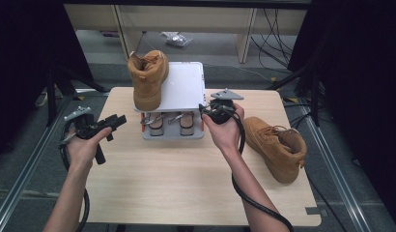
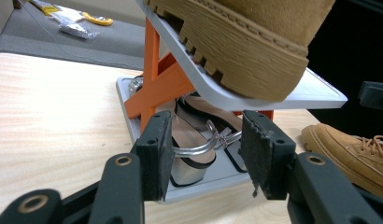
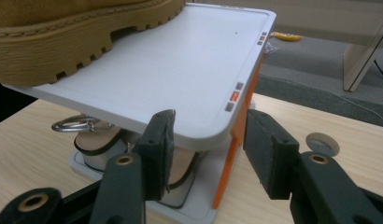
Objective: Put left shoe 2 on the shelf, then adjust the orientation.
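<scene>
Both hand-held grippers, left [image 1: 116, 121] and right [image 1: 205, 110], released beside the rack [image 1: 186, 87]; second boot [image 1: 278, 145] lying on the desk [image 1: 162, 183], bulky, stiff-soled, soft-collared, best gripped at the ankle collar.

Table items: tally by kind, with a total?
Tan boots: 2 (one on the rack's top shelf, one lying on the table at right)
Silver-strapped sandals: 2 (lower shelf, left, right)
Two-tier shoe rack: 1
Total: 5
</scene>
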